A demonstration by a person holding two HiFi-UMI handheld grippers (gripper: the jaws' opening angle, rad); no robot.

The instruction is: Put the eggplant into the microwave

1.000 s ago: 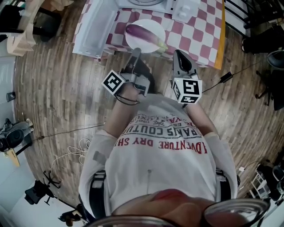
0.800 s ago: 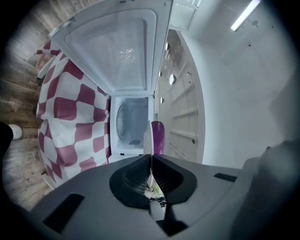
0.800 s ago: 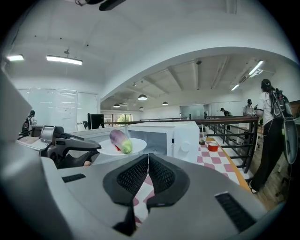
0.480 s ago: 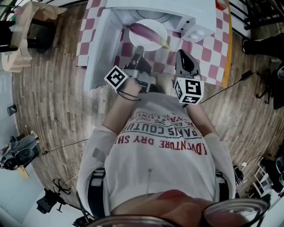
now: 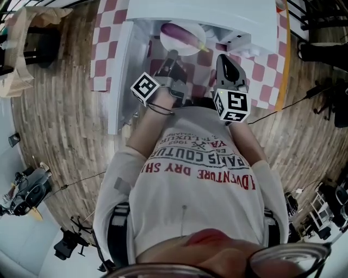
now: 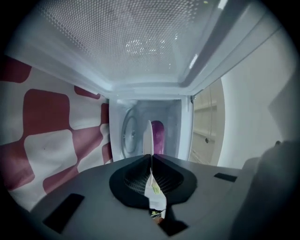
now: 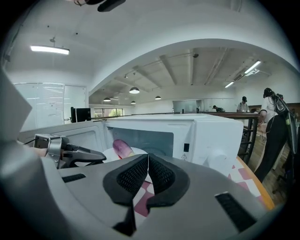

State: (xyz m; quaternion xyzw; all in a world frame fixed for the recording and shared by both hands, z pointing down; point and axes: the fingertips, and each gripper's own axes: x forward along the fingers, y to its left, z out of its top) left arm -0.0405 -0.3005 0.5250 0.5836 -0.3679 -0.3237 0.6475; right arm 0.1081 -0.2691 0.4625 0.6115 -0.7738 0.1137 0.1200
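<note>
A purple eggplant (image 5: 182, 33) lies on a white plate (image 5: 189, 48) at the mouth of the open white microwave (image 5: 217, 13). My left gripper (image 5: 172, 54) is shut on the plate's near rim. In the left gripper view the plate (image 6: 147, 138) shows edge-on between the jaws of that gripper (image 6: 150, 157), with the eggplant (image 6: 158, 136) beside it and the oven cavity behind. My right gripper (image 5: 222, 57) hangs shut and empty to the right of the plate. Its own view shows the eggplant (image 7: 123, 147) ahead on the left and the right gripper (image 7: 147, 161) closed.
The microwave door (image 5: 119, 76) is swung open to the left, its mesh window (image 6: 131, 42) close to the left gripper. The oven stands on a red-and-white checked tablecloth (image 5: 103, 49). The control panel (image 7: 213, 140) is on the right. People (image 7: 272, 122) stand far behind.
Both grippers and the person have moved forward to the microwave. The plate with the eggplant, held by the left gripper, has gone from in front of the oven to its opening.
</note>
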